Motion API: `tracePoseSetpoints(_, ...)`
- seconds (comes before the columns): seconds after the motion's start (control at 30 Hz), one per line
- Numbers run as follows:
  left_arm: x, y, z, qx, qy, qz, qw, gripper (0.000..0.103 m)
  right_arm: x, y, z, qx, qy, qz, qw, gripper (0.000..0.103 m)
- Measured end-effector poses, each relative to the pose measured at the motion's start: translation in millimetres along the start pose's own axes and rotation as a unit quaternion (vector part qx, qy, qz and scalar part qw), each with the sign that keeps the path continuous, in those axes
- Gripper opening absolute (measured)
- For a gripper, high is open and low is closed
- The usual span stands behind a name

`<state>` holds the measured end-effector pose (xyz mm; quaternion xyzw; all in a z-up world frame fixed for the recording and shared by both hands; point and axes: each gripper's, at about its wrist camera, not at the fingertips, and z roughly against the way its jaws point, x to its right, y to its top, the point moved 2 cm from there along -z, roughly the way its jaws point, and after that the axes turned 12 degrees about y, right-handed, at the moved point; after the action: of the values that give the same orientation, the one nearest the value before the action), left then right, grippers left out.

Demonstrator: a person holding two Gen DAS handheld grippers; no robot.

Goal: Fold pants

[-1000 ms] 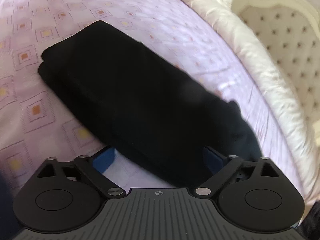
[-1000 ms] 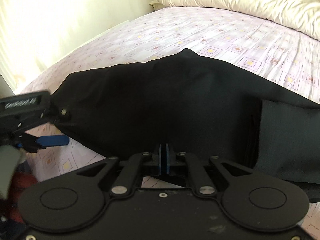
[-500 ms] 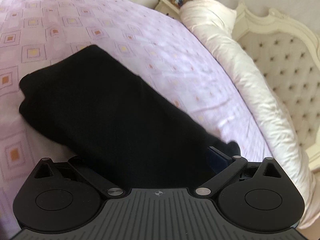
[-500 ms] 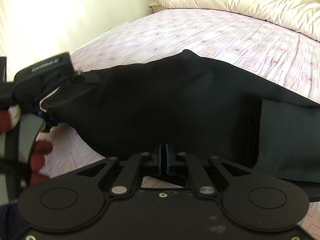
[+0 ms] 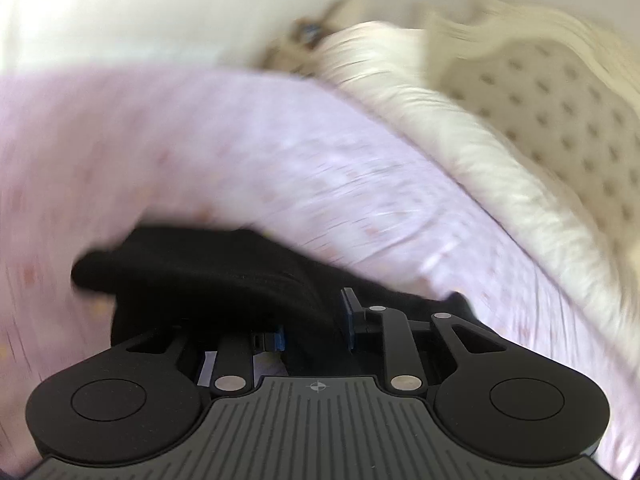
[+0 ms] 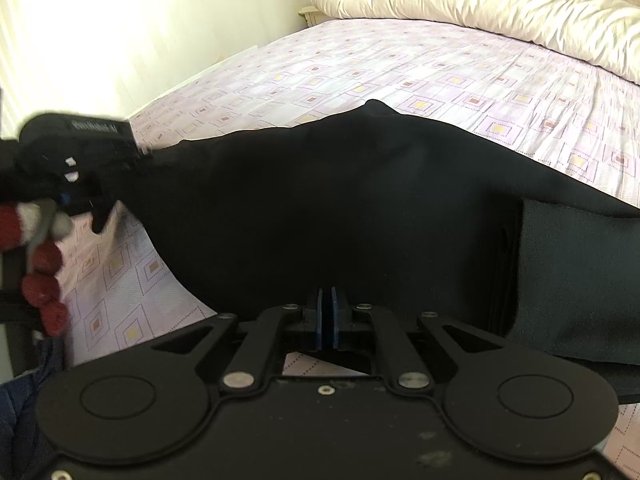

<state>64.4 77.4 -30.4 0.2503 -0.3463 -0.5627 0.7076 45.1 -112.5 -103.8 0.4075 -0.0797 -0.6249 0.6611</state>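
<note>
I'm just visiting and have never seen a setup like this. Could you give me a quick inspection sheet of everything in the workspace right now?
Surface: bed with a lilac patterned sheet.
Job's things: black pants, partly folded, one end lifted off the sheet.
Clutter: nothing seen.
Tongs: left tongs closed on a fold of the pants; right tongs shut at the pants' near edge, whether fabric is pinched cannot be told.
Cables: nothing seen.
Surroundings: white duvet, tufted headboard, pale wall; left view blurred.
</note>
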Motion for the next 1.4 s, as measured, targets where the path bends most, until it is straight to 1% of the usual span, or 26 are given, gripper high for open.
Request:
tracePoseSetpoints(0.13,43.5,6.9,35.1,0.054,-0.019,-0.078,0.9953,0.024,7.4,3.9,1.7,0.0,0.013,-0.017,1.0,0.006)
tracePoseSetpoints(0.23,87.6,7.6,54.4,0.084,-0.031,-0.152,0.9843,0.024,16.6,10.2,11.6,0.014,0.013,-0.038,0.999,0.008)
tracePoseSetpoints(0.3,116.2,-3.8,63.8,0.098,-0.041,-0.207,0.9726,0.025,26.1,16.3,28.4,0.046,-0.015,-0.044,0.998,0.008)
tracePoseSetpoints(0.33,131.6,-12.1,68.7,0.105,-0.046,-0.239,0.9642,0.025,33.9,20.2,40.1,0.068,-0.033,-0.052,0.996,0.009)
tracePoseSetpoints(0.4,159.8,-33.4,73.7,0.11,-0.062,-0.295,0.947,0.025,50.9,27.1,65.5,0.113,-0.069,-0.071,0.989,0.01)
tracePoseSetpoints(0.43,167.0,-45.3,75.2,0.108,-0.071,-0.315,0.9404,0.025,60.9,30.3,79.7,0.137,-0.09,-0.081,0.983,0.01)
tracePoseSetpoints(0.53,203.0,-80.0,66.9,0.085,-0.098,-0.367,0.9211,0.025,88.4,36.1,116.5,0.19,-0.141,-0.105,0.966,0.01)
tracePoseSetpoints(0.6,227.1,-104.4,58.7,0.062,-0.111,-0.402,0.9069,0.025,107.9,37.0,139.7,0.222,-0.16,-0.127,0.954,0.011)
tracePoseSetpoints(0.67,240.1,-123.2,48.8,0.039,-0.122,-0.423,0.897,0.027,124.9,34.9,156.6,0.24,-0.179,-0.144,0.943,0.011)
tracePoseSetpoints(0.7,247.1,-131.3,43.0,0.023,-0.126,-0.433,0.8924,0.029,132.7,33.2,162.9,0.245,-0.187,-0.152,0.939,0.011)
tracePoseSetpoints(0.73,247.8,-138.7,40.2,0.01,-0.132,-0.439,0.8886,0.036,140.9,30.0,168.1,0.248,-0.189,-0.165,0.936,0.011)
tracePoseSetpoints(0.77,250.0,-144.8,37.8,-0.002,-0.142,-0.444,0.8849,0.046,148.3,27.7,171.6,0.253,-0.185,-0.182,0.932,0.011)
tracePoseSetpoints(0.8,252.9,-149.5,36.3,-0.017,-0.153,-0.448,0.8809,0.054,153.8,25.7,173.8,0.258,-0.181,-0.197,0.928,0.011)
tracePoseSetpoints(0.83,254.3,-151.7,37.1,-0.024,-0.164,-0.448,0.8787,0.069,158.5,24.4,174.7,0.261,-0.179,-0.209,0.925,0.011)
tracePoseSetpoints(0.87,256.6,-151.7,40.1,-0.025,-0.179,-0.447,0.8761,0.075,162.9,23.3,175.1,0.263,-0.176,-0.219,0.923,0.011)
tracePoseSetpoints(0.9,256.4,-152.1,42.6,-0.027,-0.192,-0.449,0.872,0.075,166.5,22.8,174.8,0.264,-0.169,-0.228,0.922,0.013)
tracePoseSetpoints(0.97,251.9,-149.3,47.1,-0.025,-0.195,-0.457,0.8674,0.075,170.3,22.1,172.3,0.267,-0.154,-0.242,0.92,0.023)
tracePoseSetpoints(1.0,248.4,-144.3,48.0,-0.025,-0.2,-0.454,0.8678,0.075,170.7,22.3,171.2,0.267,-0.151,-0.245,0.92,0.035)
tracePoseSetpoints(1.03,243.6,-138.3,46.5,-0.029,-0.205,-0.445,0.8711,0.075,169.1,20.4,170.6,0.267,-0.15,-0.244,0.92,0.044)
tracePoseSetpoints(1.1,231.1,-121.6,41.9,-0.039,-0.21,-0.418,0.8828,0.075,167.5,20.2,168.9,0.262,-0.15,-0.239,0.923,0.049)
tracePoseSetpoints(1.13,225.3,-113.0,40.5,-0.039,-0.21,-0.405,0.8891,0.075,166.7,21.8,167.3,0.255,-0.148,-0.236,0.926,0.056)
tracePoseSetpoints(1.27,188.3,-73.8,32.0,-0.027,-0.187,-0.333,0.9238,0.075,163.1,22.6,153.8,0.203,-0.129,-0.235,0.942,0.062)
tracePoseSetpoints(1.3,178.1,-64.1,22.7,-0.038,-0.181,-0.306,0.934,0.075,162.0,21.4,148.7,0.187,-0.13,-0.234,0.945,0.064)
tracePoseSetpoints(1.33,168.8,-58.5,15.2,-0.052,-0.176,-0.283,0.9414,0.075,161.4,20.5,143.5,0.171,-0.133,-0.231,0.948,0.065)
tracePoseSetpoints(1.37,160.1,-53.5,2.1,-0.07,-0.166,-0.261,0.9482,0.075,161.1,20.9,137.4,0.155,-0.134,-0.227,0.952,0.065)
tracePoseSetpoints(1.4,152.7,-50.7,-10.4,-0.086,-0.16,-0.246,0.9522,0.075,158.9,19.7,133.2,0.139,-0.136,-0.221,0.956,0.065)
